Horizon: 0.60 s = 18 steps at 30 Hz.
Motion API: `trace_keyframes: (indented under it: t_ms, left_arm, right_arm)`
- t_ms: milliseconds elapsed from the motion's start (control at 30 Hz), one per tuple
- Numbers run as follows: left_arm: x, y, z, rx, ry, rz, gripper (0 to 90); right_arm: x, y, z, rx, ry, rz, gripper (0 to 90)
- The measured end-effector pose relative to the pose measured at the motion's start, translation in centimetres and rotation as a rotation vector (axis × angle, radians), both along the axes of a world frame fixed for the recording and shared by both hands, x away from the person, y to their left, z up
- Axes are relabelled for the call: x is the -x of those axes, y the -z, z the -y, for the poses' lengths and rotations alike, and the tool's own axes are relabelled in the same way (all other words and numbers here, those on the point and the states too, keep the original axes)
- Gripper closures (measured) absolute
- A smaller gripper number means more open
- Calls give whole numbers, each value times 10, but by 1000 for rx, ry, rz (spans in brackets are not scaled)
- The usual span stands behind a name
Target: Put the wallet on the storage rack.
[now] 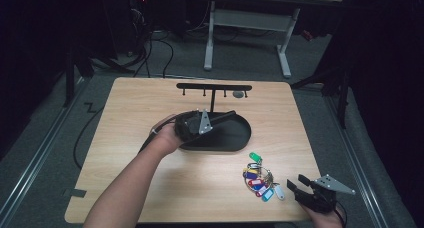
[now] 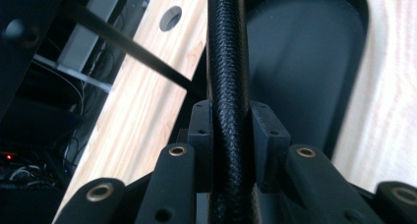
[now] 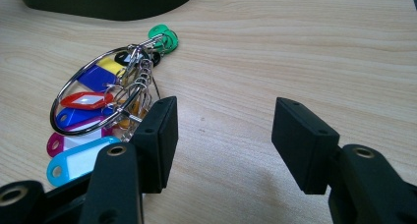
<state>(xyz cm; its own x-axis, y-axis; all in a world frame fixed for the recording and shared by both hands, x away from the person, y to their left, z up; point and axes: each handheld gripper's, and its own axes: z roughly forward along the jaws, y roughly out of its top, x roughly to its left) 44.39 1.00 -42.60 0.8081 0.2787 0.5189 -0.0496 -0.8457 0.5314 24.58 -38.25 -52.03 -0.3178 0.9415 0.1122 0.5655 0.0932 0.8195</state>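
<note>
Right tool [image 1: 298, 184]: jaws wide, empty, resting at the bench [image 1: 150, 188] front corner beside the key ring [image 1: 260, 180].
Left tool [image 1: 212, 120]: clamped on the black braided rod [image 2: 226, 86] over the dark tray [image 1: 240, 138].
Risk: the rod could swing, judging by the one-end grip, and strike the hook stand [image 1: 214, 87].

Lab or office workspace: wooden table [image 1: 150, 188], height-adjustable desk frame [image 1: 247, 18] behind, floor cables [image 1: 150, 43] (dim room).
</note>
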Motion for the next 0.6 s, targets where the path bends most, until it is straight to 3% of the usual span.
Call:
trace_keyframes:
  t_ms: [367, 600]
  left_arm:
    - [-24, 5, 16, -23, 2, -27, 741]
    - [-27, 13, 16, -34, 9, -26, 741]
  right_arm:
    - [0, 2, 3, -17, 0, -2, 438]
    - [0, 5, 8, -55, 27, -16, 438]
